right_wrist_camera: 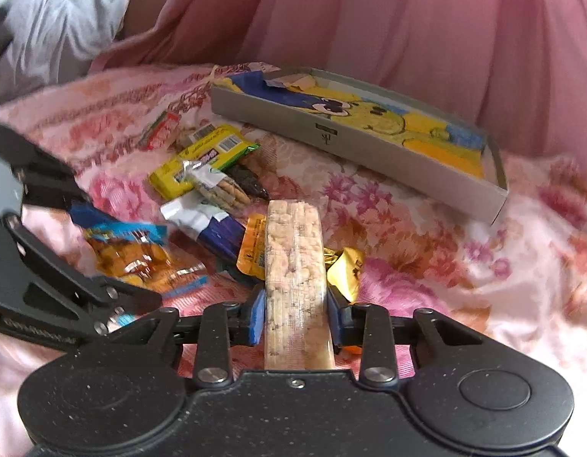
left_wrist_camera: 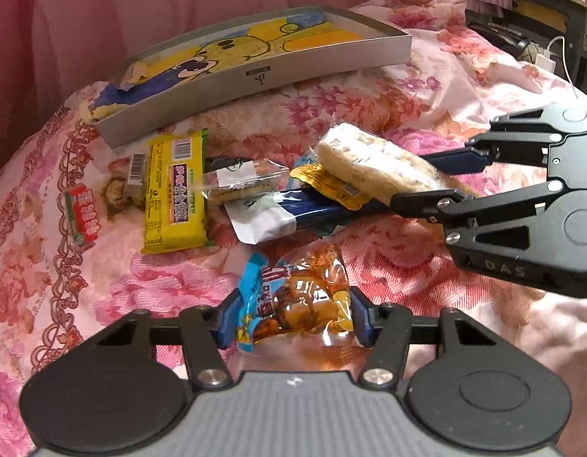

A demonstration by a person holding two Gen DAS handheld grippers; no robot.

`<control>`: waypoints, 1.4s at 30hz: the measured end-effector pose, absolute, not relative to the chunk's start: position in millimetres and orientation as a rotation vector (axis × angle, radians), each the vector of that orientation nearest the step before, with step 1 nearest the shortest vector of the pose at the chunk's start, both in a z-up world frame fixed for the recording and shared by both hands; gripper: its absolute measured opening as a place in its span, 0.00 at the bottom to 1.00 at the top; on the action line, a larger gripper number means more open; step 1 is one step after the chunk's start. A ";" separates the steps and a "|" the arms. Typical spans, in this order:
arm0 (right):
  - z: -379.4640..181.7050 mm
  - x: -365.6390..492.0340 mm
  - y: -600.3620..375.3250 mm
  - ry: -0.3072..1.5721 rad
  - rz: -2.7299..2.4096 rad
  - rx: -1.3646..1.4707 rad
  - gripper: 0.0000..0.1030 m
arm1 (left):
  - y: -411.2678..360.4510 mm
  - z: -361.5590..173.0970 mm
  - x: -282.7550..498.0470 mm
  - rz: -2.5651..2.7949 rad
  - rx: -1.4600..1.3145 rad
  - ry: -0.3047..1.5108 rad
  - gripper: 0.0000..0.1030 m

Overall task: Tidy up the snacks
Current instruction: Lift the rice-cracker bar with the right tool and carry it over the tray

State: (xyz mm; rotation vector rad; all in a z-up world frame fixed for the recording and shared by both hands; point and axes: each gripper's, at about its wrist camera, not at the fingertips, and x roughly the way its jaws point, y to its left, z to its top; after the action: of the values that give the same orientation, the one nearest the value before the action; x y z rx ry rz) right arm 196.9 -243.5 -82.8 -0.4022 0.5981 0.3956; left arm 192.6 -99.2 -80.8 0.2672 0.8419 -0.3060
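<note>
My left gripper (left_wrist_camera: 291, 318) is shut on an orange snack bag with a blue edge (left_wrist_camera: 297, 301), held just above the flowered bedspread. My right gripper (right_wrist_camera: 295, 314) is shut on a long pale rice-cracker bar in clear wrap (right_wrist_camera: 295, 251); the same bar (left_wrist_camera: 369, 163) shows in the left wrist view, lifted over the snack pile. A shallow grey box with a yellow cartoon lining (left_wrist_camera: 255, 76) lies behind the pile, also seen as the grey box (right_wrist_camera: 354, 144). Loose on the bed are a yellow packet (left_wrist_camera: 175, 190), a blue and white packet (left_wrist_camera: 278, 215) and a small red packet (left_wrist_camera: 82, 215).
The pink flowered bedspread (left_wrist_camera: 369, 106) covers everything below. A pink curtain (right_wrist_camera: 407, 19) hangs behind the box. A dark desk with a white charger and cable (left_wrist_camera: 544, 57) stands at the far right. A small gold wrapper (right_wrist_camera: 346, 266) lies by the bar.
</note>
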 end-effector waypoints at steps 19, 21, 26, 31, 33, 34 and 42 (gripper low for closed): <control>-71.0 172.5 -234.2 0.416 0.305 -0.553 0.33 | -99.3 -52.5 167.5 -0.275 0.321 0.783 0.51; -65.8 173.8 -236.6 0.392 0.284 -0.527 0.33 | -96.3 -45.5 169.0 -0.270 0.299 0.770 0.51; -48.6 187.2 -248.5 0.330 0.227 -0.405 0.33 | -90.6 -22.8 179.6 -0.256 0.218 0.704 0.51; -29.4 210.6 -261.6 0.245 0.175 -0.274 0.33 | -97.2 0.6 210.5 -0.216 0.158 0.620 0.51; -21.7 222.6 -267.9 0.211 0.157 -0.221 0.33 | -102.5 9.9 229.9 -0.191 0.125 0.591 0.51; -19.0 227.4 -270.6 0.194 0.151 -0.203 0.33 | -105.4 14.7 239.7 -0.180 0.107 0.573 0.51; -15.6 254.6 -294.6 0.066 0.129 -0.144 0.33 | -124.3 31.1 308.7 -0.122 -0.027 0.474 0.51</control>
State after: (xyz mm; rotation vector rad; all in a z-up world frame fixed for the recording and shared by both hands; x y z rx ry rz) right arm 254.6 -294.6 -15.6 -0.1443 0.0664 0.1291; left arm 308.7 -124.2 31.1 -0.0268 0.4744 -0.1220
